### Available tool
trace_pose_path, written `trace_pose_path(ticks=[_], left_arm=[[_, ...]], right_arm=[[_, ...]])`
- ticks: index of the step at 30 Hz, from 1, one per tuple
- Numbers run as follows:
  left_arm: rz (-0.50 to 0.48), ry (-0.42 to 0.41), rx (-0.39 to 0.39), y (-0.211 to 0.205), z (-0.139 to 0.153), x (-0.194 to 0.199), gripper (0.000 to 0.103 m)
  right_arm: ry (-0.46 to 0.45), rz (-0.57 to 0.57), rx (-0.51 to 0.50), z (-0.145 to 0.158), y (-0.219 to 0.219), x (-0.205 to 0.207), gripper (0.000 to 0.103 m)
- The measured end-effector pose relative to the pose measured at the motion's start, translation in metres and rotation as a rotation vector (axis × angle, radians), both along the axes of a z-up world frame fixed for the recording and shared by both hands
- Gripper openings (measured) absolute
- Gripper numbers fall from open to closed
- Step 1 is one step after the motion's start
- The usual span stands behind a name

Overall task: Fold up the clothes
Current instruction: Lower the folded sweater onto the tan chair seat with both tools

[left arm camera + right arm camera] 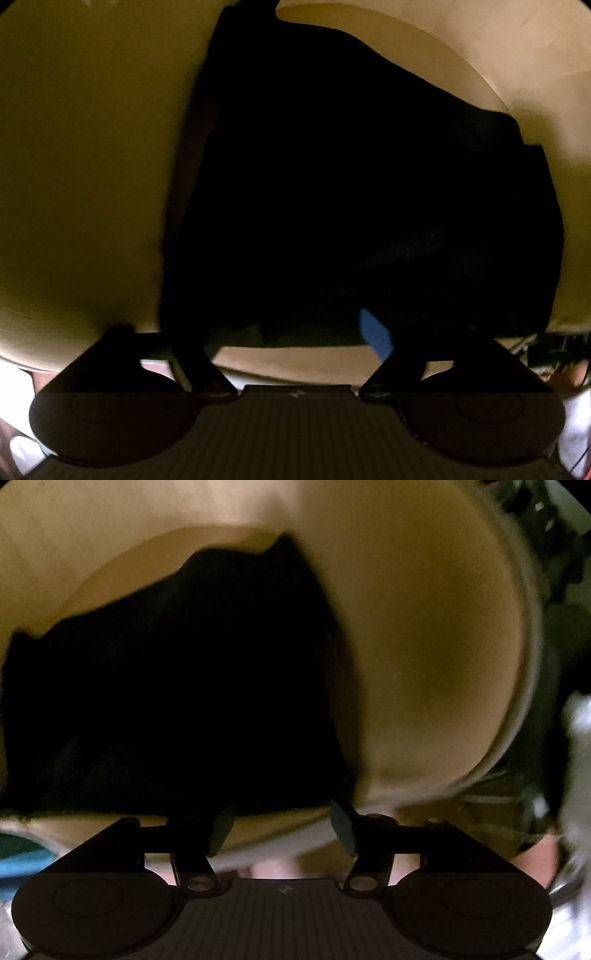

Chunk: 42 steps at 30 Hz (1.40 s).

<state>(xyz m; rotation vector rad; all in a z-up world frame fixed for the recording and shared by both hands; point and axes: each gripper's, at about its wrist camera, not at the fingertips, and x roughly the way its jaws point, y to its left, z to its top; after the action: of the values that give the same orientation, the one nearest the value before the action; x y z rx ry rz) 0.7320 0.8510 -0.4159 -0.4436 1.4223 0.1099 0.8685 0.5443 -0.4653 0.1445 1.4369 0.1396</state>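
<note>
Both tongs (295, 332) (282, 827) open above black garment (351, 184)

Both wrist views are dim and warm-toned. The dark garment (351, 192) is underexposed to a flat black with no fold or texture readable. The tabletop (81, 166) glows olive-yellow in the left view, brighter tan toward the upper right, where a curved shadow edge crosses it. The right view is smeared by motion blur, worst along the tabletop rim and the clutter at its right edge. Fisheye distortion bows every edge, and the corners fall to black.
</note>
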Motion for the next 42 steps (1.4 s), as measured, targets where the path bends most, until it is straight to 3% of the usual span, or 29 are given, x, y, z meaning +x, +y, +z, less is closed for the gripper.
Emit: trace_pose_path(ticks=[3, 6, 7, 9, 10, 11, 12, 16, 21, 24, 28, 30, 32, 34, 36, 38, 41, 42], left_arm=[[0.017, 0.013, 0.017, -0.01, -0.004, 0.013, 0.099], [-0.023, 0.042, 0.078, -0.02, -0.008, 0.022, 0.098], [-0.039, 0.048, 0.111, -0.026, -0.008, 0.02, 0.094], [-0.088, 0.053, 0.198, -0.039, -0.003, 0.016, 0.065], [-0.113, 0.051, 0.224, -0.044, 0.0, 0.014, 0.055], [-0.135, 0.047, 0.225, -0.047, 0.003, 0.012, 0.034], [-0.156, 0.047, 0.223, -0.049, 0.006, 0.012, 0.018], [-0.162, 0.057, 0.185, -0.045, 0.012, 0.009, 0.013], [-0.173, 0.067, 0.145, -0.047, 0.017, -0.001, 0.007], [-0.193, 0.082, 0.118, -0.051, 0.019, -0.012, 0.007], [-0.18, 0.111, 0.143, -0.048, 0.014, -0.015, 0.008], [-0.162, 0.138, 0.165, -0.044, 0.013, -0.01, 0.017], [-0.172, 0.108, 0.198, -0.046, 0.029, -0.005, 0.018], [-0.2, 0.034, 0.218, -0.051, 0.053, 0.005, 0.027], [-0.239, -0.078, 0.22, -0.053, 0.075, 0.021, 0.057], [-0.27, -0.184, 0.234, -0.048, 0.089, 0.034, 0.074], [-0.309, -0.249, 0.29, -0.038, 0.081, 0.054, 0.074], [-0.319, -0.259, 0.301, -0.033, 0.075, 0.059, 0.067]], right_arm=[[0.027, -0.044, 0.079, -0.01, -0.001, -0.002, 0.055], [0.079, -0.23, 0.174, -0.025, -0.014, 0.005, 0.066], [0.11, -0.293, 0.195, -0.032, -0.018, 0.007, 0.065], [0.153, -0.401, 0.224, -0.041, -0.023, 0.01, 0.058], [0.139, -0.42, 0.209, -0.038, -0.023, 0.011, 0.031], [0.133, -0.437, 0.201, -0.036, -0.024, 0.011, 0.006], [0.136, -0.461, 0.203, -0.033, -0.026, 0.011, 0.004], [0.079, -0.55, 0.224, -0.015, -0.038, 0.002, 0.003], [0.055, -0.519, 0.172, 0.0, -0.045, -0.004, 0.003], [0.05, -0.521, 0.132, -0.006, -0.046, -0.005, 0.002], [0.083, -0.508, 0.128, -0.025, -0.041, 0.002, 0.003], [0.105, -0.452, 0.091, -0.028, -0.032, 0.008, 0.007], [0.118, -0.363, 0.019, -0.021, -0.015, 0.017, 0.029], [0.044, -0.257, -0.057, 0.002, 0.004, 0.02, 0.04], [-0.075, -0.153, -0.061, 0.027, 0.022, 0.024, 0.05], [-0.172, -0.076, -0.034, 0.04, 0.037, 0.032, 0.069], [-0.255, 0.014, -0.059, 0.033, 0.06, 0.061, 0.083], [-0.268, 0.051, -0.082, 0.026, 0.068, 0.07, 0.084]])
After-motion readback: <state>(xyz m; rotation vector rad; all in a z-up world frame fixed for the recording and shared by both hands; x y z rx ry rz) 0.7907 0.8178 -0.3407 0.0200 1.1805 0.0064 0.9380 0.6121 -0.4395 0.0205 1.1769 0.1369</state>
